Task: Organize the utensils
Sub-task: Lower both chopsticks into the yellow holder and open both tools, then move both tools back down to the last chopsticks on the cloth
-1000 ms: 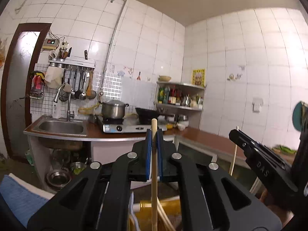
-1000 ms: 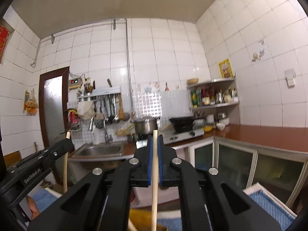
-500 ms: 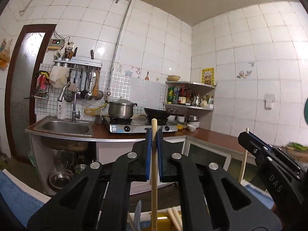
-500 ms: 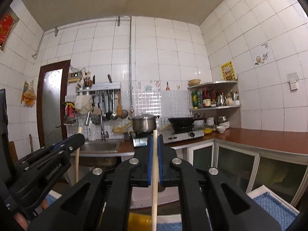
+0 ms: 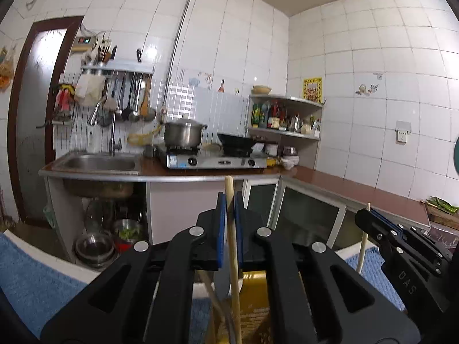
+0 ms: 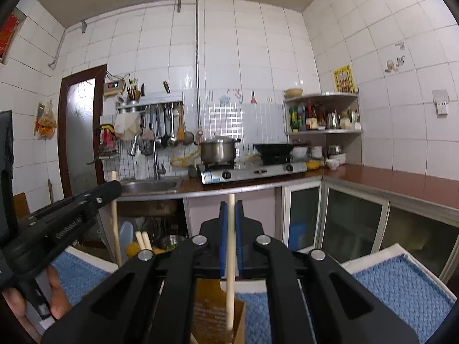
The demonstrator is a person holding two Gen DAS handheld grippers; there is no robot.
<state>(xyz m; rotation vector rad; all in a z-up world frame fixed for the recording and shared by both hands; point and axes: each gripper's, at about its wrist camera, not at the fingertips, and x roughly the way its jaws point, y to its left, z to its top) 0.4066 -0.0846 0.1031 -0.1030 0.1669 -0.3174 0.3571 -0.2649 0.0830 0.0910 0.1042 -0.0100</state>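
Upright, each wooden chopstick runs near vertical. The left gripper pinches one chopstick between its blue pads, top end poking just above them. The right gripper clamps a second chopstick the same way. Both lower ends drop toward a brown paper holder on a blue mat, but black gripper bodies hide where they end. Two more chopstick tips show beside the left gripper.

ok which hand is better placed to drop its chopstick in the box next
Right, probably. The right tongs hold their chopstick upright with its lower end already at the brown box. The left tongs hold theirs slightly tilted, its tip hidden among other sticks.
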